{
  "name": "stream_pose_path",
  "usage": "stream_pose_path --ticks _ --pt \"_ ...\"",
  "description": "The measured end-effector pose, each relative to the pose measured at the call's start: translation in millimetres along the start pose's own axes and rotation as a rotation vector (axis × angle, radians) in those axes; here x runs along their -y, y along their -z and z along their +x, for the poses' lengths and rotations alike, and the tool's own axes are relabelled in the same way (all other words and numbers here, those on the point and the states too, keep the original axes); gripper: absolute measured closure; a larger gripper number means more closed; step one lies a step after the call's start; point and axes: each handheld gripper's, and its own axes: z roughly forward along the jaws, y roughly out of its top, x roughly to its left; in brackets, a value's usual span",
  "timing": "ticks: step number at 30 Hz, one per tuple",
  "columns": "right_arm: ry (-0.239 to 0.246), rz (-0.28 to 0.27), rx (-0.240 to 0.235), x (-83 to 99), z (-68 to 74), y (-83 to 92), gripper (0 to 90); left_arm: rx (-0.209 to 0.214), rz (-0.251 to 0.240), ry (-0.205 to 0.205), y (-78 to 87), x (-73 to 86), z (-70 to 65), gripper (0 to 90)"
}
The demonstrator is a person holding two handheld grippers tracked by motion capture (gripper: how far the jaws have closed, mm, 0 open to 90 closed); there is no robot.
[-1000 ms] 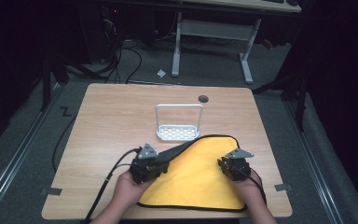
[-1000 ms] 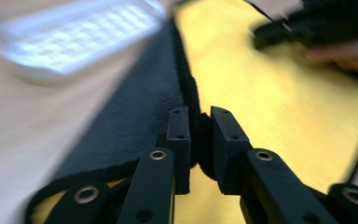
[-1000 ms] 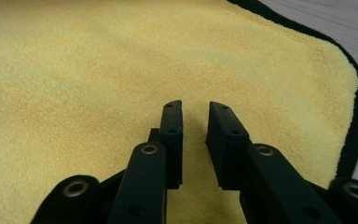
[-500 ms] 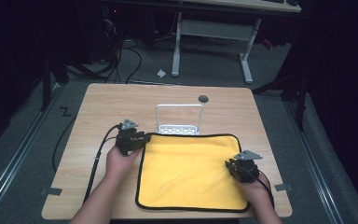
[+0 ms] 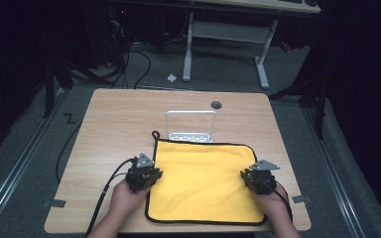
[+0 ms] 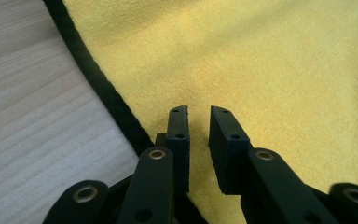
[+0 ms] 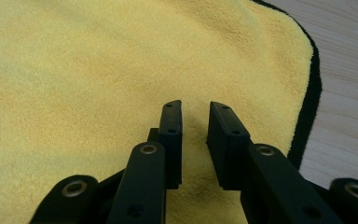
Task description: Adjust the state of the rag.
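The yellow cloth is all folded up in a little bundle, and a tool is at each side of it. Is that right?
Not quite. The cloth lies spread out flat on the table, not folded; the high view shows this. The rest is right: the left tool is at its left edge and the right tool at its right edge.

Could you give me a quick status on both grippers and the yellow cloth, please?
Left hand-held gripper at the yellow cloth's left edge, jaws just closing, narrow gap. Right hand-held gripper at its right edge, likewise. Cloth flat; white rack behind, clear.
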Motion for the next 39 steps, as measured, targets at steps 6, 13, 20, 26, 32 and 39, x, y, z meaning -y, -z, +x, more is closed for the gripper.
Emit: stream_pose_path --ticks 6,13,20,26,32,39 --pt "-0.004 0.001 -0.004 5.0 2.5 5.4 75.7 0.009 0.008 -0.049 16.8 18.4 -18.5 79.1" --pt "0.015 0.002 -0.004 11.5 8.3 12.8 73.1 0.041 -0.007 -0.008 21.2 23.3 -15.5 74.8" --pt "0.013 -0.051 -0.026 6.7 8.4 13.7 60.9 -0.054 -0.07 0.104 9.5 0.7 25.6 49.7" --pt "0.061 -0.111 -0.045 -4.3 27.3 14.5 56.0 -0.068 -0.076 0.177 -16.4 -18.2 55.7 40.3" --pt "0.145 -0.127 -0.094 -12.9 55.2 12.4 48.5 -0.132 -0.062 0.129 -30.8 -29.8 47.2 40.1" --pt "0.208 -0.147 -0.131 -19.8 83.6 11.0 46.1 -0.167 -0.064 0.04 -35.6 -29.3 29.0 57.2"
